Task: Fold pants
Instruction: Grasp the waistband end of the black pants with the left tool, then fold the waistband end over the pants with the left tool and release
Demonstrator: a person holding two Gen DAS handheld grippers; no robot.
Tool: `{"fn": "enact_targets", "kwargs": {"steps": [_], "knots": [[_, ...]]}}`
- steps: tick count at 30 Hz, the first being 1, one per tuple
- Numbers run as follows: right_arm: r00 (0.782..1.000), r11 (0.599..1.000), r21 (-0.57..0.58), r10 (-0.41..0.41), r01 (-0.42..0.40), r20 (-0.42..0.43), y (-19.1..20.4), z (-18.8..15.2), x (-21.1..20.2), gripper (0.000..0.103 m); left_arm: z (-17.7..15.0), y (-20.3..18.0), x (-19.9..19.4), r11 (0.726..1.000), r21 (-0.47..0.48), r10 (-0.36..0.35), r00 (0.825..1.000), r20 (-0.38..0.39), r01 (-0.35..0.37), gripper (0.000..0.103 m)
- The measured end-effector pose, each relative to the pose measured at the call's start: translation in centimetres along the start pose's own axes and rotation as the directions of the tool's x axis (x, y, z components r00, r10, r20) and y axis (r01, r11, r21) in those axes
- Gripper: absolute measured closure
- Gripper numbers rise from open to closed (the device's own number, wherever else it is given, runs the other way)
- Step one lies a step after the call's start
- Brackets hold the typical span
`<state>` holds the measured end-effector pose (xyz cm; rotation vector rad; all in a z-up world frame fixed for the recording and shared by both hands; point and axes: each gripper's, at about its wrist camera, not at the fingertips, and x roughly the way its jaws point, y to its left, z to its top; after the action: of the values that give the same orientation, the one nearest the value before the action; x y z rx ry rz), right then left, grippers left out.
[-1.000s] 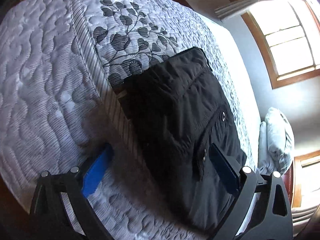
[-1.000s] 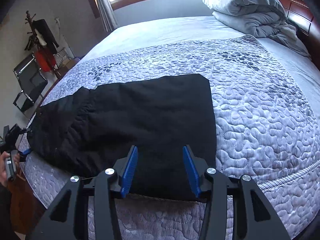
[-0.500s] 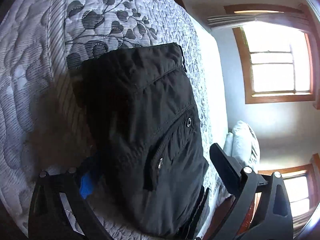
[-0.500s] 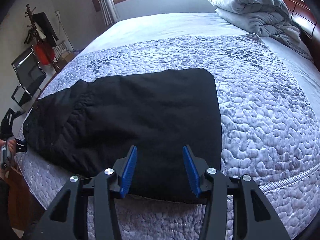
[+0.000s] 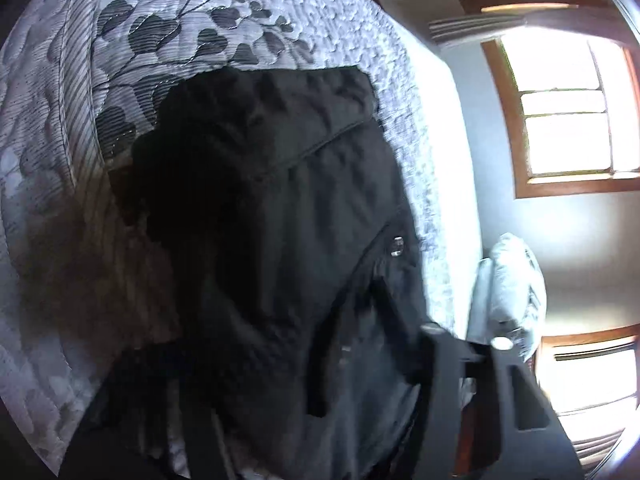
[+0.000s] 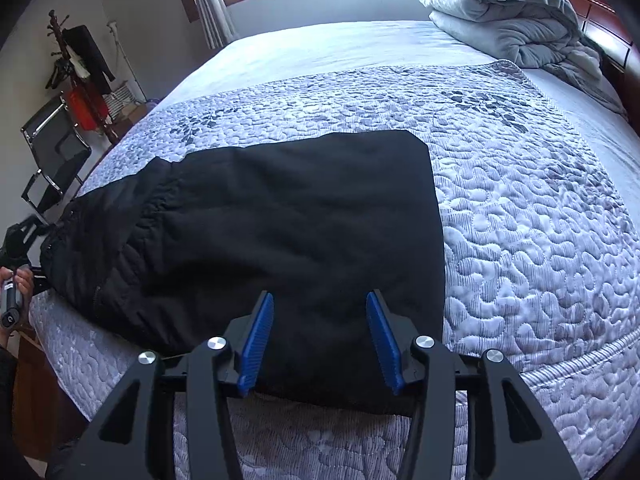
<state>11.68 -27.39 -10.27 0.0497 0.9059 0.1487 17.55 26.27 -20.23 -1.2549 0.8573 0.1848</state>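
Black pants point(image 6: 280, 220) lie folded across the quilted bedspread point(image 6: 540, 220), waist end at the left by the bed's edge. In the left wrist view the waist end point(image 5: 280, 260), with its snap button point(image 5: 397, 246), fills the frame. My left gripper point(image 5: 272, 340) is closing on that bunched cloth: the right finger presses into the fabric and the left finger is hidden under it. The right wrist view shows it small at the far left point(image 6: 24, 236), held by a hand point(image 6: 18, 284). My right gripper point(image 6: 320, 308) hovers open over the pants' near edge, nothing pinched.
A folded grey duvet point(image 6: 500, 12) lies at the head of the bed by the wooden headboard point(image 6: 600, 20). A black chair point(image 6: 56, 156) and a coat stand point(image 6: 80, 64) stand left of the bed. Bright windows point(image 5: 568, 120) are behind.
The left gripper has pushed in over the waist end and its jaws have narrowed around the cloth, which now bunches and hides the blue pads. The right gripper has stayed put.
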Motion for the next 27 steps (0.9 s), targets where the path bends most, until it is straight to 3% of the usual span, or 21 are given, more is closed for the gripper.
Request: {"fn": "enact_targets", "kwargs": {"steps": [5,9,18,27], "knots": [[1.000,1.000,-0.002,0.002,-0.002,-0.001,-0.1,-0.2,0.1,0.051,-0.3,0.5,0.0,0.998,-0.047,-0.046,0.999,0.011,0.047,0.080],[1.000,1.000,0.014,0.007,-0.007,0.006,-0.5,-0.1,-0.2,0.050,-0.8,-0.4,-1.0,0.998,-0.018,-0.054,0.998,0.034,0.055,0.085],[0.999,0.997,0.075,0.029,-0.032,0.038,-2.0,-0.6,-1.2,0.050,-3.0,-7.0,-2.9,0.985,0.134,-0.117,0.990,0.084,0.105,0.086],[0.996,0.990,0.132,0.043,-0.053,0.077,-3.7,-1.0,-2.2,0.050,-8.0,-12.6,-5.5,0.911,0.391,-0.175,0.981,0.081,0.131,0.086]]}}
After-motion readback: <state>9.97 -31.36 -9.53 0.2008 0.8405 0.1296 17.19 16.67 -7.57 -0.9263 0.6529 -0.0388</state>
